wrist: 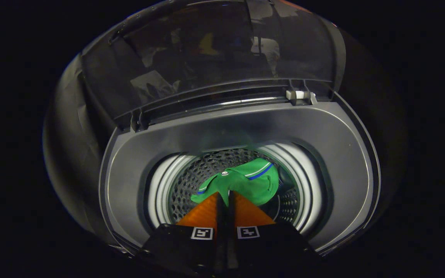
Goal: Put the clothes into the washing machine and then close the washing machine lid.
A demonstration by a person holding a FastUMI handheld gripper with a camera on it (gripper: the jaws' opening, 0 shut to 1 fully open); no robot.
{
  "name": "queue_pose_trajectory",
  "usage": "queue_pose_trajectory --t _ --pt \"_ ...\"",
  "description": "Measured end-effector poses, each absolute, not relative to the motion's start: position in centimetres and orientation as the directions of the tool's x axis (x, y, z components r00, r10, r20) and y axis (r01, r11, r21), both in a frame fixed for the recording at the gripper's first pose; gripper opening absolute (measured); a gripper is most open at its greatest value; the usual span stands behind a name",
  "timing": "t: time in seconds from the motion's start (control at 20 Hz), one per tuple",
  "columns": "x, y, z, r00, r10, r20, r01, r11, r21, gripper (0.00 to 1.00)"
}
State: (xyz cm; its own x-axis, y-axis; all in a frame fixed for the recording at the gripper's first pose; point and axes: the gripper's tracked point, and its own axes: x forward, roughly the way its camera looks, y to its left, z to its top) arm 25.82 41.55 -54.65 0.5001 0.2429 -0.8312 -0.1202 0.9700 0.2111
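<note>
I am holding my claw (225, 195) over the open mouth of the washing machine (222, 127), pointing it down into the drum (191, 173). My two orange fingers (207, 212) are standing very nearly together, with only a thin dark slit running between them from base to tip. Their tips are meeting at the near edge of the green garment (249, 179), and the cloth is showing immediately ahead of them and to either side. I am seeing a fold of the green fabric reaching right down to the point where the tips come together, so I am reporting the fingers as pinched on that edge of the garment. The garment itself, green with a blue-and-white stripe along one hem, is lying inside the perforated drum, beyond and around my fingertips, with a small round button or fastener (224, 173) showing near its upper fold. The white inner ring (160, 189) of the tub is circling the drum, and the grey top deck is surrounding that. The lid (207, 50), dark and translucent, is standing raised at the far side of the opening, hinged along the back, with a pale latch piece (300, 95) sitting at the hinge line toward the right.
</note>
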Motion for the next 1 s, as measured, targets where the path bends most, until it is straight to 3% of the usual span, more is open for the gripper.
queue_pose_trajectory --t 0.15,0.45,1.0 --pt "25.8 41.3 -55.0 0.497 0.226 -0.838 -0.116 0.974 0.194 0.14" --pt "25.3 40.9 -54.8 0.498 0.214 -0.841 -0.117 0.977 0.179 0.98" --pt "24.0 40.2 -51.8 0.546 0.21 -0.811 -0.145 0.977 0.155 0.99"
